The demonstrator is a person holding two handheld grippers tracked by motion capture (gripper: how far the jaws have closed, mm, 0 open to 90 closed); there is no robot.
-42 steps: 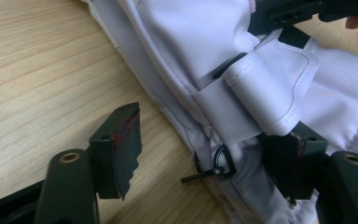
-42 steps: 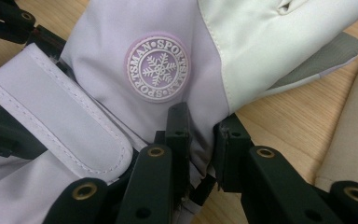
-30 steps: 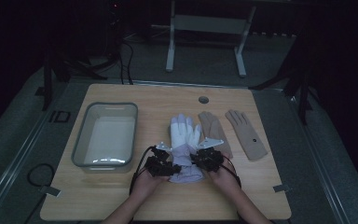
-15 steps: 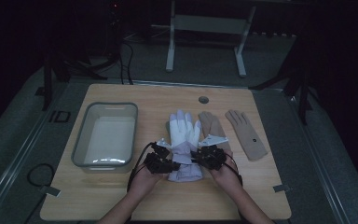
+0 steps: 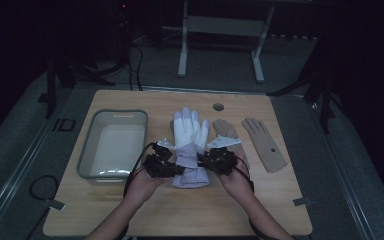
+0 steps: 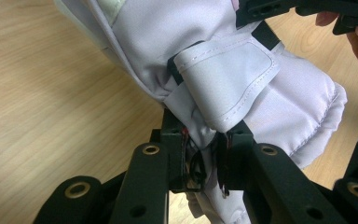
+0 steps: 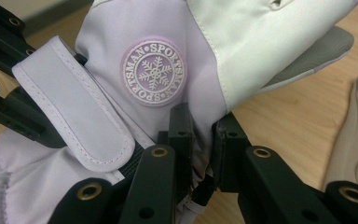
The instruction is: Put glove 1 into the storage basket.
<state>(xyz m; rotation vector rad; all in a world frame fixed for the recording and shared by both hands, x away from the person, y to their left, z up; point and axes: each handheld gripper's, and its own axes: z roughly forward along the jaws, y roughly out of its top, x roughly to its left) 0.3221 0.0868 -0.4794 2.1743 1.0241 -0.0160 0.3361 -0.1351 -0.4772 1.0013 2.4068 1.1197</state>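
Note:
A white and lilac ski glove [image 5: 189,134] lies in the middle of the wooden table [image 5: 180,210], fingers pointing away. My left gripper [image 5: 176,170] has just been closing its jaws and is shut on fabric at the cuff's left edge [image 6: 242,79], with cloth bunched between the pads [image 6: 204,140]. My right gripper [image 5: 203,162] is shut on the cuff's right edge, just below the round snowflake badge [image 7: 154,72], fabric pinched between its jaws [image 7: 203,123]. The cuff end hangs slightly raised between both grippers. The strap flap [image 7: 74,116] lies across the wrist.
A grey plastic tub [image 5: 86,150] stands left of the glove. Two tan gloves [image 5: 227,131] [image 5: 264,145] lie flat to the right. A round cable hole [image 5: 218,106] sits near the table's far edge. A metal stand [image 5: 220,30] rises beyond the table.
Both hands have risen a little with the glove's cuff pinched between them, so the cuff end has lifted off the table. The glove's fingers remain on the wood.

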